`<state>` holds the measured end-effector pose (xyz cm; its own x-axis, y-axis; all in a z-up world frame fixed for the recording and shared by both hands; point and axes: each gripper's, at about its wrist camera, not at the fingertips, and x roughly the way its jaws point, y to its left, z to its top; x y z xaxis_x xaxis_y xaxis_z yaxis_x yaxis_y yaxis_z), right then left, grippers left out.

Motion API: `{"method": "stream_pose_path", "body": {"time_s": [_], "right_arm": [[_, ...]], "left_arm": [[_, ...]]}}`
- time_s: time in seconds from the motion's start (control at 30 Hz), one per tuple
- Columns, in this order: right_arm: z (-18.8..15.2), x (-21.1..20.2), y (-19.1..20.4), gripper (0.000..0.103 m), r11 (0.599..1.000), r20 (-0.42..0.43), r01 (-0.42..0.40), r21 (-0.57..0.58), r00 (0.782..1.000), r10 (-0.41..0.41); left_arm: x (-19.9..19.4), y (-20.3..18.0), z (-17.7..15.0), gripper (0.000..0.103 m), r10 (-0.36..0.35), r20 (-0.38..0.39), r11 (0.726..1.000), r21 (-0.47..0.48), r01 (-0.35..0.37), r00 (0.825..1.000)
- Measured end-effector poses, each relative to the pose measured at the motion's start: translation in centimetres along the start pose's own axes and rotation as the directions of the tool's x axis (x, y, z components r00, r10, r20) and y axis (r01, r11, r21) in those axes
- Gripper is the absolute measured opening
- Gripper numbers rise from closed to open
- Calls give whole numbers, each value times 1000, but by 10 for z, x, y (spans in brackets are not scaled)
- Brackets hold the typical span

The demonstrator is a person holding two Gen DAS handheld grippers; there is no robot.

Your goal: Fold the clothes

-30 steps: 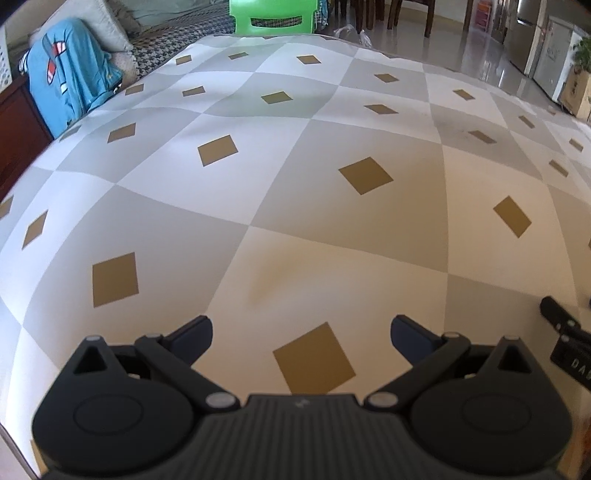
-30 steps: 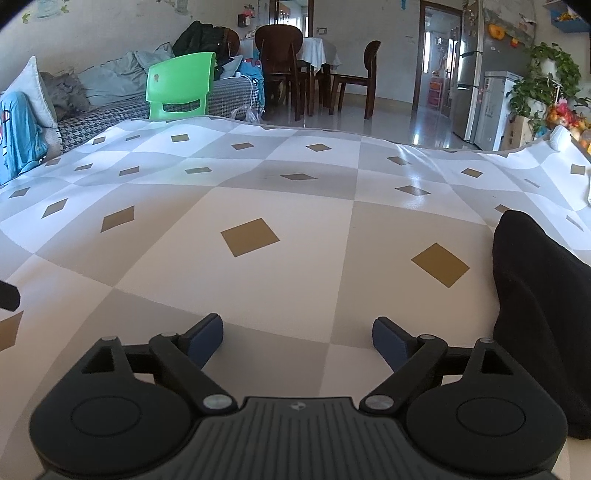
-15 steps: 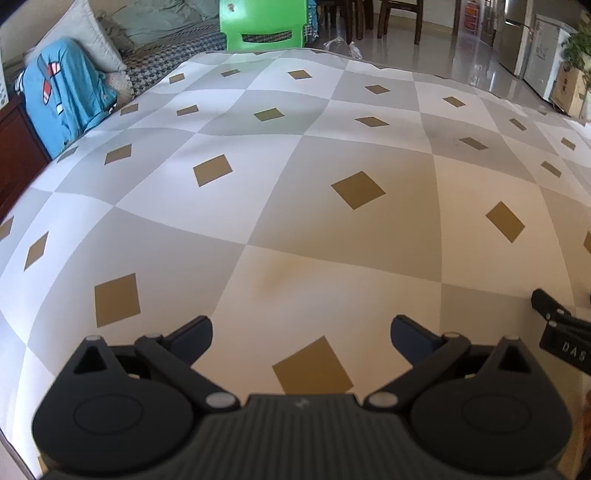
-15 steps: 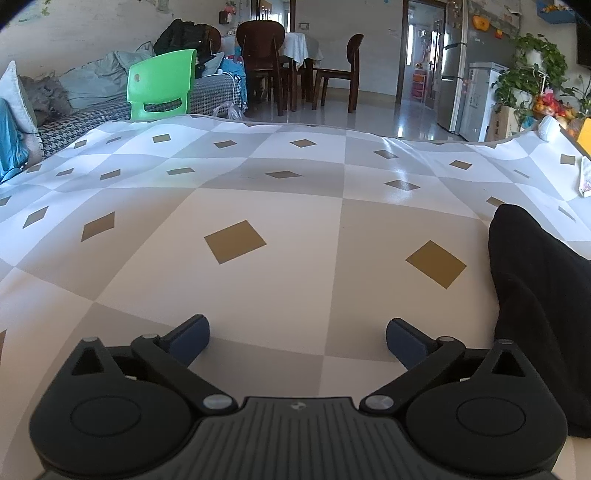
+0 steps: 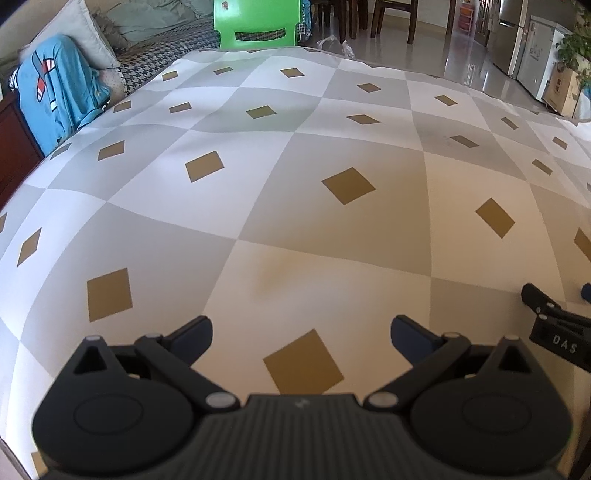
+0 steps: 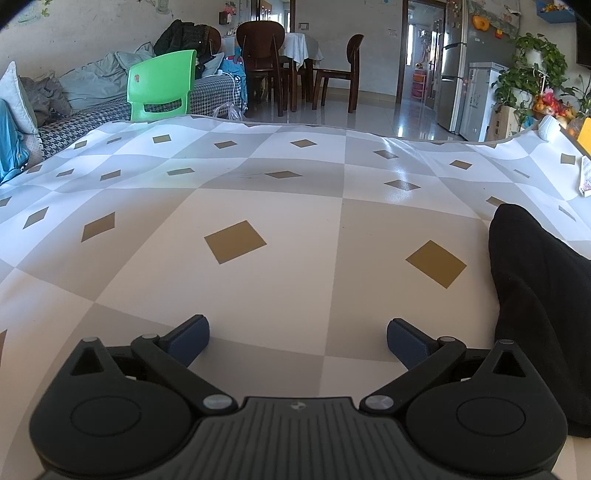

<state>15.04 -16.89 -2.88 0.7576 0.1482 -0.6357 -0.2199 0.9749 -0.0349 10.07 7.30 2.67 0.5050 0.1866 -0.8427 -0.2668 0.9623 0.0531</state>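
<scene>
Both wrist cameras look close and obliquely down over the checked tablecloth (image 5: 332,229) (image 6: 295,229), sharing the green chair (image 5: 255,22) (image 6: 160,85).

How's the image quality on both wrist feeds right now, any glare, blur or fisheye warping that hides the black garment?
Right wrist view: sharp; glare on the floor and a sheen on the tablecloth; the black garment reads as a dark mass with little detail. Left wrist view: strong fisheye bulge of the tablecloth, slightly soft, garment not visible.

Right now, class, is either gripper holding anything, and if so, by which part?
Nothing is held. The left gripper and right gripper are both open over the checked cloth; the black garment lies untouched to the right.
</scene>
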Motion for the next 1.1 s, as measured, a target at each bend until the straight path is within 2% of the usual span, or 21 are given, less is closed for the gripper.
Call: {"method": "stream_pose_path", "body": {"time_s": [0.27,0.63,1.1], "right_arm": [[0,0,1,103,1000,0,2,2,1000,-2],[0,0,2,103,1000,0,3,3,1000,-3],[0,-1,3,103,1000,0,4,3,1000,-4]], "left_arm": [[6,-1,0,103,-14,-26,1000,-16,14,1000],[11,-10,1,103,4,-26,1000,17,-3,1000],[17,-10,0,103,-17,-52,1000,22,18,998]]}}
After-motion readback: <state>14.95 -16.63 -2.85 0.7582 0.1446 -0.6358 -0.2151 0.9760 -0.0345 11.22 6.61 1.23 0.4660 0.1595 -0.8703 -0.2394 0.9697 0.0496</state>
